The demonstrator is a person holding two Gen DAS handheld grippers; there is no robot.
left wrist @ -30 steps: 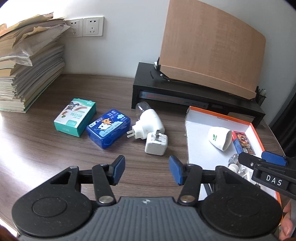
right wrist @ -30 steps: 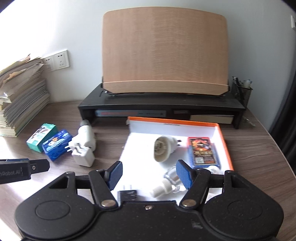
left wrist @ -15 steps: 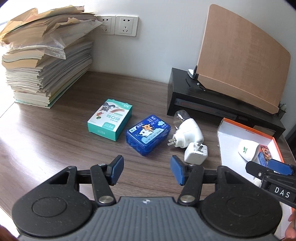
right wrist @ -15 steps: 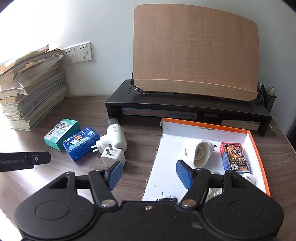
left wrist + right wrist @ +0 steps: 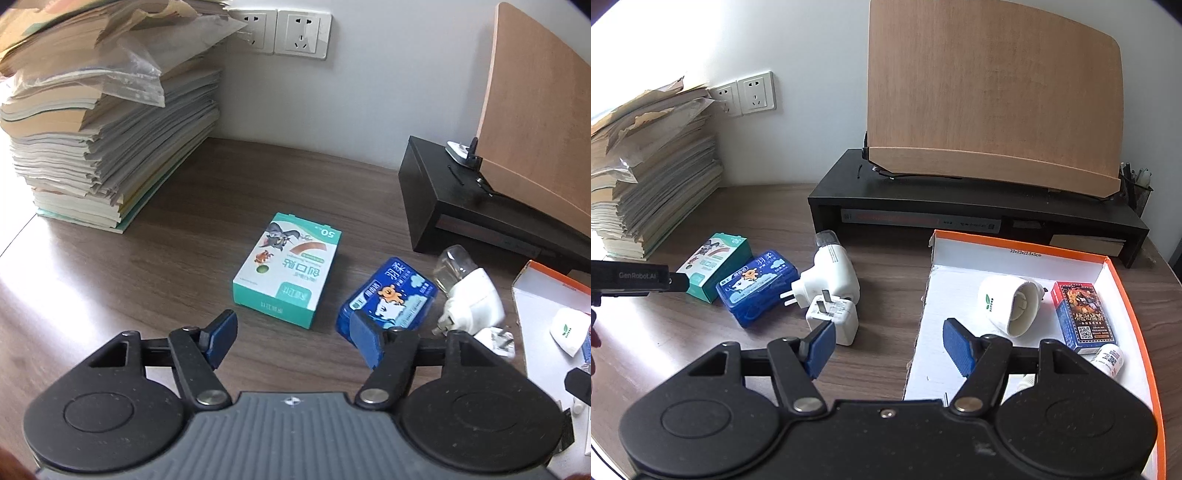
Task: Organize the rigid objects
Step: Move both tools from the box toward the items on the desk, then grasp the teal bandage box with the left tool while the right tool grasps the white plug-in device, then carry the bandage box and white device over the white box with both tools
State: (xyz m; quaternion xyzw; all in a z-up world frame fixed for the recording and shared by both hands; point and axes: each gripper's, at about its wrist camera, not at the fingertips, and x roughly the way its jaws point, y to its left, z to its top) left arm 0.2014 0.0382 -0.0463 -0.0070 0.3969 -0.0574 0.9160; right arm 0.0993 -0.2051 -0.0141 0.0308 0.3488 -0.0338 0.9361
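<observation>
Your left gripper (image 5: 293, 338) hangs open before the flat teal-and-white cardboard box (image 5: 288, 274), your right gripper (image 5: 888, 345) open over the orange-rimmed white tray (image 5: 960, 295).

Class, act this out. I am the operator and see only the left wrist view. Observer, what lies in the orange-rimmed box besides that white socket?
Observer: A red and blue card pack lies flat beside the white socket in the orange-rimmed box.
Operator: Are the right tongs holding anything?
Observer: No. The right tongs are open and empty, above the box's near left edge.
Operator: What is right of the wooden board?
Observer: A mesh pen holder.
</observation>
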